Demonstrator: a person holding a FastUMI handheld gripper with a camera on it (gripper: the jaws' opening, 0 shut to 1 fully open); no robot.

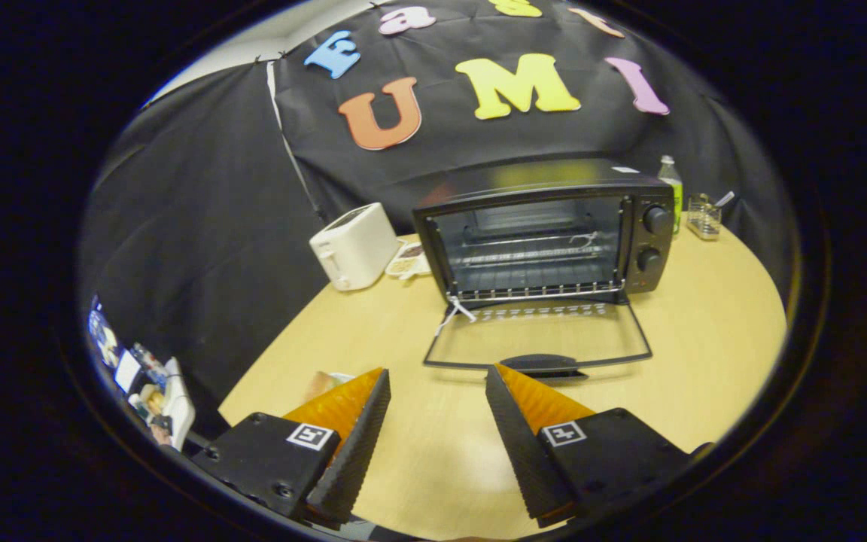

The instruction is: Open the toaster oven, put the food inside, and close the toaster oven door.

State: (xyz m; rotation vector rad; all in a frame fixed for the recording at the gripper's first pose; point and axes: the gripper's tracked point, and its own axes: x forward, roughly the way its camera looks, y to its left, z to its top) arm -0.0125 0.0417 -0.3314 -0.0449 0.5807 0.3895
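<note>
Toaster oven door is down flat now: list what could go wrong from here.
1. The open door lies flat on the table, its handle just ahead of the open, empty gripper; reaching in low could knock it.
2. The food sits beside one of the fingers, partly hidden by it, so a grasp may be misjudged.
3. A white string hangs at the door's hinge corner and could snag.

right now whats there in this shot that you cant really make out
- Food: in the gripper view, mostly hidden behind one finger of the open gripper; its kind can't be told.
- Plate between the white toaster and the toaster oven: partly hidden by the oven, its contents too small.
- Oven door, folded down: the other fingertip overlaps its handle.
- Bottle behind the oven: lower part hidden.
</note>
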